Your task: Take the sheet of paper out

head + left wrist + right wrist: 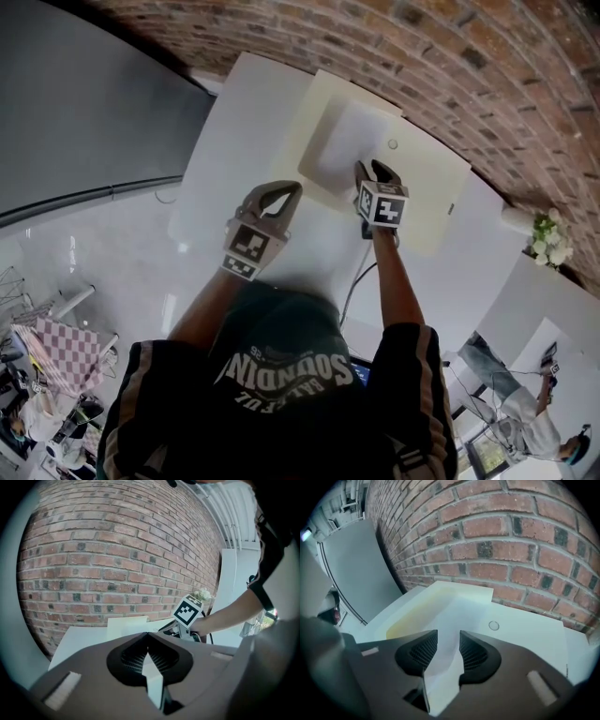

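Now right gripper point(373, 170) jaws apart over sheet of paper point(349, 139) edge; left gripper point(292, 188) jaws closed

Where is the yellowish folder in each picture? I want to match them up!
Head view: the folder lies at the top middle, under the right hand-held gripper.
Left gripper view: the folder is mid-picture, pale, left of that gripper's marker cube.
Right gripper view: the folder fills the middle, just beyond the open jaws.
Shared landmark: the brick wall behind the folder.

Fingers point(474, 654) apart over, perhaps, paper point(454, 613)
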The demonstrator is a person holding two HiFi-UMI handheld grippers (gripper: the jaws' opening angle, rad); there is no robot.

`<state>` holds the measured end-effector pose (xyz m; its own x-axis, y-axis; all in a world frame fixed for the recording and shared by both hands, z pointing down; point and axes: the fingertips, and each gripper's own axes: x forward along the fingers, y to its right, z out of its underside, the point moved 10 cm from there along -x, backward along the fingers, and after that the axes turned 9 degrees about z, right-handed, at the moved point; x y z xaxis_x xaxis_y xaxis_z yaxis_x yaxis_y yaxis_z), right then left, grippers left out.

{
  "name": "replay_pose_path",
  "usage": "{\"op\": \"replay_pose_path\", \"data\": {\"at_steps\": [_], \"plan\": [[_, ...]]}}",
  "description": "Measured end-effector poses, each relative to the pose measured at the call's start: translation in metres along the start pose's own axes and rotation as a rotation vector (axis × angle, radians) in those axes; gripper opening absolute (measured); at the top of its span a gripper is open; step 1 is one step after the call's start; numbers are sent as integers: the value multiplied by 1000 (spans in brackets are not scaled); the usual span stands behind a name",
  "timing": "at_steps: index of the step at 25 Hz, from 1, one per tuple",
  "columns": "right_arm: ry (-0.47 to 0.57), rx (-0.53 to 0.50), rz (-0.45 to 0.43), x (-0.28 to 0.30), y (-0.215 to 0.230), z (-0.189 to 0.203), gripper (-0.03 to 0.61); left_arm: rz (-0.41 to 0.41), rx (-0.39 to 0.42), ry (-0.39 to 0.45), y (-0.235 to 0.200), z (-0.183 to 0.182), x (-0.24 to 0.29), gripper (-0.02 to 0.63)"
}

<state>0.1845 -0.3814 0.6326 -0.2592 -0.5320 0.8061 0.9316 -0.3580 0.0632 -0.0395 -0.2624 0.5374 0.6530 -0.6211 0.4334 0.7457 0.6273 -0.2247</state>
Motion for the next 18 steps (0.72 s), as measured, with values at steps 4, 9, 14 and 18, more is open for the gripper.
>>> {"op": "replay_pose_path", "data": {"at_steps": [4,9,14,18], "plan": [[-70,-9,3,17,6,5,149,-11,-14,-5,0,4,-2,11],[-152,29,9,37,10,18,129,-32,-25,-9,-2,7,-8,11],[-173,25,4,47,13,19,129,-46,-29,-12,-2,10,-11,11],[-208,13,2,56,11,18,126,-63,-34,-11,-3,13,-15,11]]}}
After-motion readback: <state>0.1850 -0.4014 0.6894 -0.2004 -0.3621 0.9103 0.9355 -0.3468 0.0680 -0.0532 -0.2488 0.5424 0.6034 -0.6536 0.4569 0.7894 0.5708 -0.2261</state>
